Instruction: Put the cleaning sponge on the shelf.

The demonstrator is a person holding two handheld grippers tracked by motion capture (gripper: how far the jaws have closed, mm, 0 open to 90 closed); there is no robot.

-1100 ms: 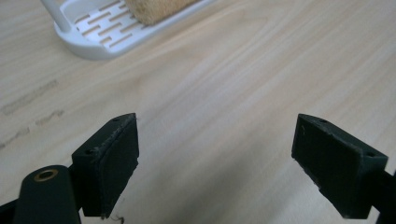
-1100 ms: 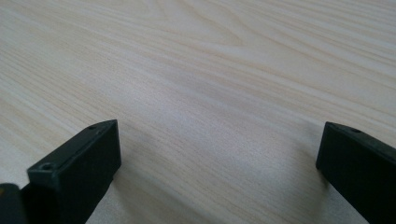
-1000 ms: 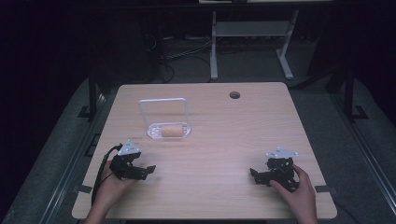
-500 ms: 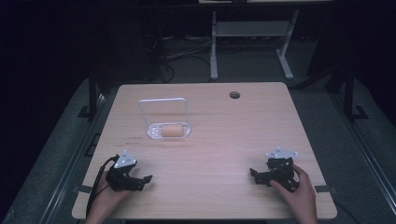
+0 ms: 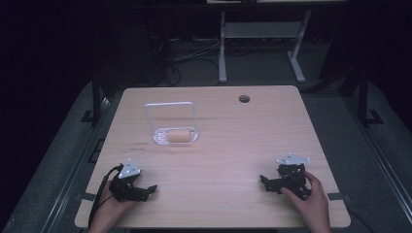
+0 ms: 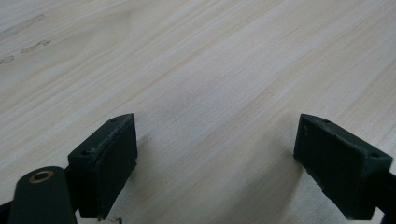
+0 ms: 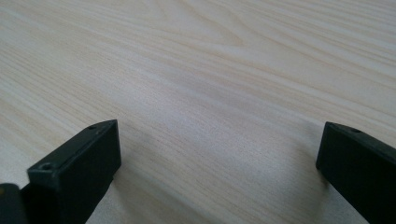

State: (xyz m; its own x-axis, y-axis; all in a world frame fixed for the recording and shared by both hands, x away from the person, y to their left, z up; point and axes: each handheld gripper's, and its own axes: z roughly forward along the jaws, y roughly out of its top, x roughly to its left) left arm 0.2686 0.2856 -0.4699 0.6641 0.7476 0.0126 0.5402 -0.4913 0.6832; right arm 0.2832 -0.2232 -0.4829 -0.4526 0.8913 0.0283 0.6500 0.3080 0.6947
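Bread roll point(image 5: 178, 135) lies in clear container point(image 5: 160, 138) — lid point(image 5: 169, 115) upright.

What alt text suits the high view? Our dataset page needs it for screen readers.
A person holds the open left gripper and right gripper low over a wooden table. Farther back, an open clear container holds a tan roll.

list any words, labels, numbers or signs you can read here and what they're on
None can be read.
Faint dark marks on the table just left of the clear container, also seen at the top left of the left gripper view: may be writing, too small and blurred to read.
Container, the roll in it, and both grippers: no visible text.
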